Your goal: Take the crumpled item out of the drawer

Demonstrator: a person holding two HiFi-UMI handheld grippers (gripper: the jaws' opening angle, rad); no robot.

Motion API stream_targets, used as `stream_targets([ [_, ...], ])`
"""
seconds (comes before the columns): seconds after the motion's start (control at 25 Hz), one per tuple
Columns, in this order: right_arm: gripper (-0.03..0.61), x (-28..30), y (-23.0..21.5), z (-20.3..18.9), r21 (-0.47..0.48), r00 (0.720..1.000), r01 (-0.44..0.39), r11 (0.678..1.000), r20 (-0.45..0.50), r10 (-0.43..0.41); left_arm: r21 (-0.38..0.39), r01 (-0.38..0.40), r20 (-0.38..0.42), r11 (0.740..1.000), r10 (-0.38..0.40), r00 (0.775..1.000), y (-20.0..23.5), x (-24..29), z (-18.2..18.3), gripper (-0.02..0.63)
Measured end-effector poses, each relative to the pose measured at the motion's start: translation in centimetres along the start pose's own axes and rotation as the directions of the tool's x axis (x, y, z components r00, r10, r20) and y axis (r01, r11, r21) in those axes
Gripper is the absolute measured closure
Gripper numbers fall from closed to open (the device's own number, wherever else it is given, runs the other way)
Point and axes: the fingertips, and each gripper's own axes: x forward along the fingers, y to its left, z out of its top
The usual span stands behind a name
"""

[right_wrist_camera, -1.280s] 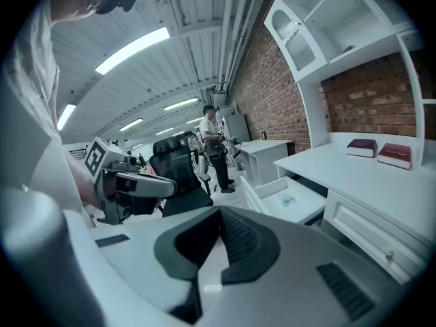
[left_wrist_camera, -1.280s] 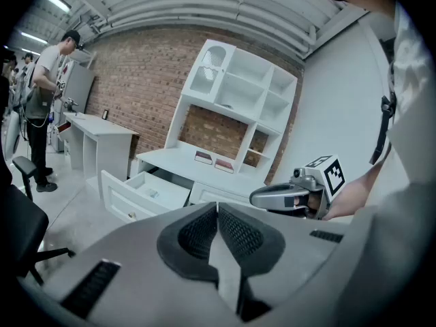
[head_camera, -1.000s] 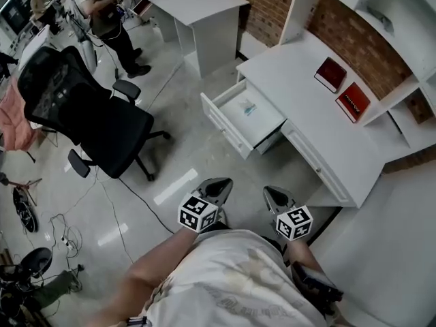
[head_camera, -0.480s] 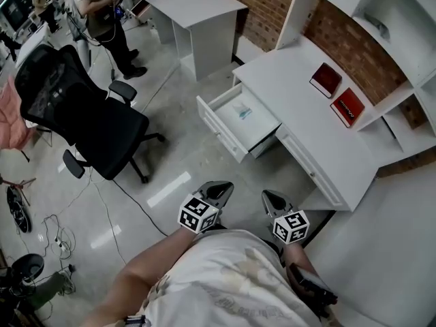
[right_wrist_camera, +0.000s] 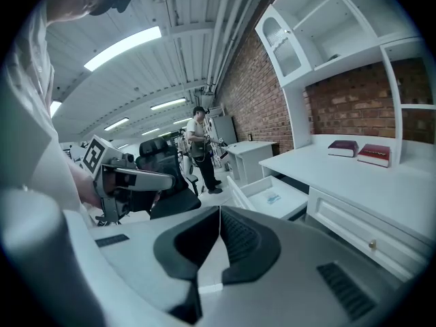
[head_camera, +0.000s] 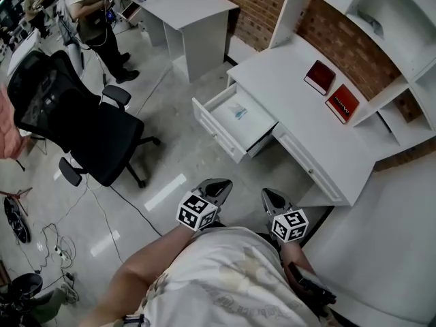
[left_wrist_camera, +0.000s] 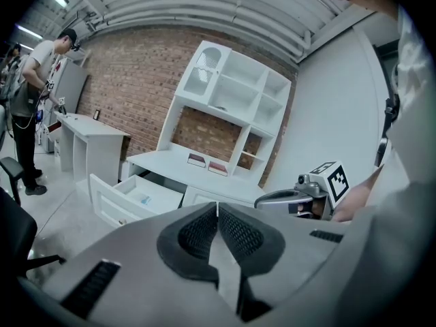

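Note:
A white drawer (head_camera: 219,127) stands pulled out of the white desk (head_camera: 293,107). In it lies a small pale crumpled item (head_camera: 238,112) with a bit of blue. It shows also in the left gripper view, as crumpled item (left_wrist_camera: 144,199), and in the right gripper view, as crumpled item (right_wrist_camera: 272,198). My left gripper (head_camera: 218,185) and right gripper (head_camera: 268,195) are held side by side close to my body, well short of the drawer. Both are shut with nothing between the pads. Left gripper (left_wrist_camera: 217,207) and right gripper (right_wrist_camera: 219,211) each point toward the desk.
A black office chair (head_camera: 75,118) stands on the floor left of the drawer. Two red books (head_camera: 330,90) lie on the desk under white shelves (head_camera: 381,19). A person (head_camera: 88,16) stands by a second white desk (head_camera: 187,9) at the back. Cables (head_camera: 61,240) lie on the floor at the left.
In the head view the desk, drawer and chair have slid a little up and to the left. Both grippers stay shut and in the same place before my body.

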Motion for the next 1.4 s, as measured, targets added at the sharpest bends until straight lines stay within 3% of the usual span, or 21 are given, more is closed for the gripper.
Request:
stream_targets([
  [0.52, 0.554, 2.5, 1.5, 1.2, 0.013, 1.000, -0.016, 1.000, 0.012, 0.016, -0.004, -0.036, 0.004, 0.999, 0.036, 0.999, 2.1, -2.7, 0.0, 0.586],
  [1.0, 0.554, 7.0, 3.6, 2.6, -0.035, 0.993, -0.114, 0.993, -0.014, 0.113, -0.052, -0.137, 0.034, 0.989, 0.139, 0.990, 5.8, -5.4, -0.2, 0.586],
  [1.4, 0.554, 12.3, 2.2, 4.8, -0.078, 0.984, -0.173, 0.982, -0.041, 0.171, -0.067, -0.206, 0.039, 0.976, 0.209, 0.977, 10.6, -4.6, 1.8, 0.586],
])
